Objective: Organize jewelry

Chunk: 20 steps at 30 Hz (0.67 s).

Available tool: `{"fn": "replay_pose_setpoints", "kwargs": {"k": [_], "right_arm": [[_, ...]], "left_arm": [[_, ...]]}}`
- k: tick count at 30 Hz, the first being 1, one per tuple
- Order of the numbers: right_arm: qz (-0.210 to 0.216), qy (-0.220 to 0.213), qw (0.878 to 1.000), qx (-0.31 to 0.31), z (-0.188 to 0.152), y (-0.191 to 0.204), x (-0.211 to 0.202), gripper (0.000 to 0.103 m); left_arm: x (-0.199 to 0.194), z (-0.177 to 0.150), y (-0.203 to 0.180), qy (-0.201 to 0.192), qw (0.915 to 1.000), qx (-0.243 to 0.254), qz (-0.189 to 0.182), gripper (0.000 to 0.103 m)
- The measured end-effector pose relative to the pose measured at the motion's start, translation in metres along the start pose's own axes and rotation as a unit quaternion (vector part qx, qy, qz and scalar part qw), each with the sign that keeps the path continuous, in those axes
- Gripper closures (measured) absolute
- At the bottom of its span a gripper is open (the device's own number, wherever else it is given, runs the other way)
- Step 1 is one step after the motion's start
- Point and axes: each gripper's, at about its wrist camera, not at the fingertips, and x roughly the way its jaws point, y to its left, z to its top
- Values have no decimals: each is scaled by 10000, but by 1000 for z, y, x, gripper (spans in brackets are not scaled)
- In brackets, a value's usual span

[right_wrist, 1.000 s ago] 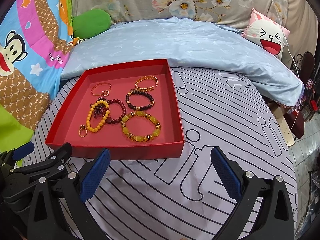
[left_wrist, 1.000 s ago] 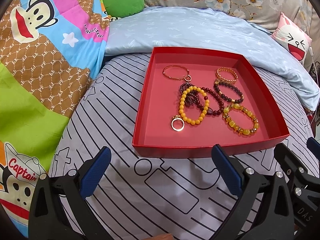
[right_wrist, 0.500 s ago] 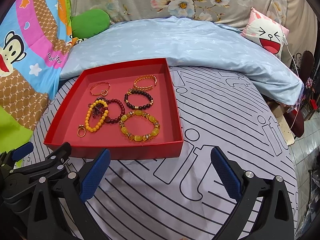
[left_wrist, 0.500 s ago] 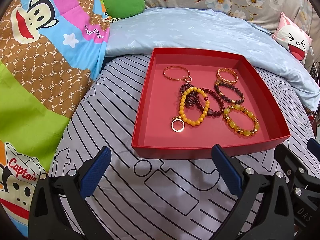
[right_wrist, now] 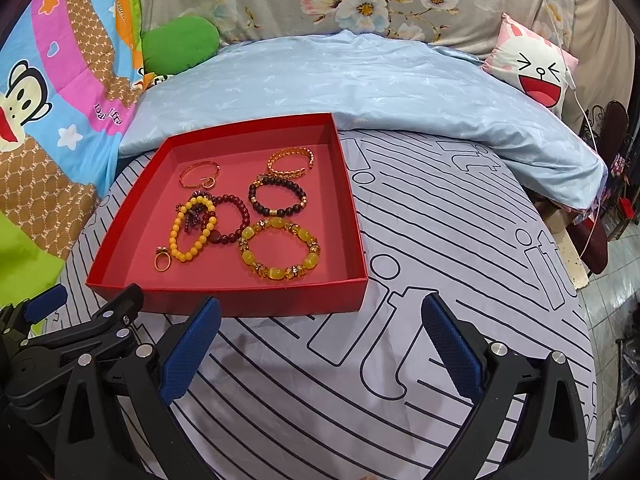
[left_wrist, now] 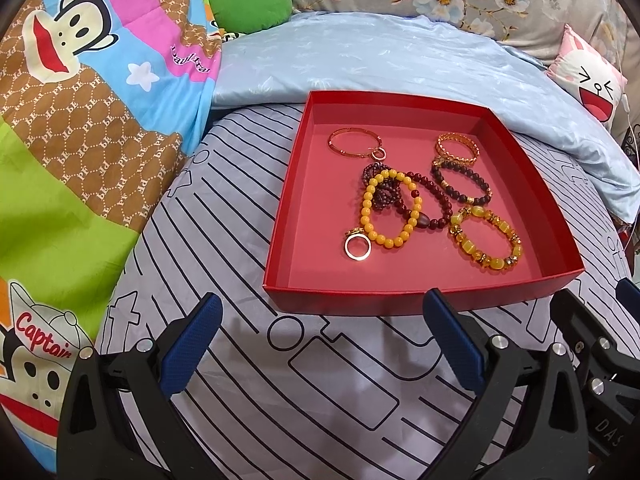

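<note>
A shallow red tray (left_wrist: 316,200) (right_wrist: 352,200) lies on the striped grey sheet and holds several pieces of jewelry. Inside are a thin gold bangle (left_wrist: 354,142) (right_wrist: 199,175), a gold chain bracelet (left_wrist: 456,147) (right_wrist: 290,163), a dark bead bracelet (left_wrist: 460,182) (right_wrist: 277,195), a red bead bracelet (left_wrist: 430,204) (right_wrist: 236,220), a yellow bead bracelet (left_wrist: 390,210) (right_wrist: 192,228), a chunky amber bracelet (left_wrist: 486,240) (right_wrist: 279,250) and a gold ring (left_wrist: 357,246) (right_wrist: 162,261). My left gripper (left_wrist: 320,344) is open just short of the tray's near wall. My right gripper (right_wrist: 320,344) is open beside it, right of the tray.
A pale blue quilt (right_wrist: 360,80) lies folded behind the tray. A cartoon blanket (left_wrist: 80,120) rises on the left, with a green cushion (left_wrist: 250,6) and a rabbit-face pillow (right_wrist: 532,68) at the back. The bed edge and floor (right_wrist: 612,300) drop off at the right.
Both views have shifted slightly, with the tray a little lower and nearer in the frames. The jewelry lies as before and both grippers stay open.
</note>
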Motion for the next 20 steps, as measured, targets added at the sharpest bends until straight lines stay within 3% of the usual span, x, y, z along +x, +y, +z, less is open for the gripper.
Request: {"fn": "replay_pose_setpoints", "kwargs": {"k": [20], "right_arm": [[-8, -25, 10000, 39, -1, 1, -4, 6]], "left_arm": [[-6, 1, -1, -54, 10000, 16, 28, 7]]}}
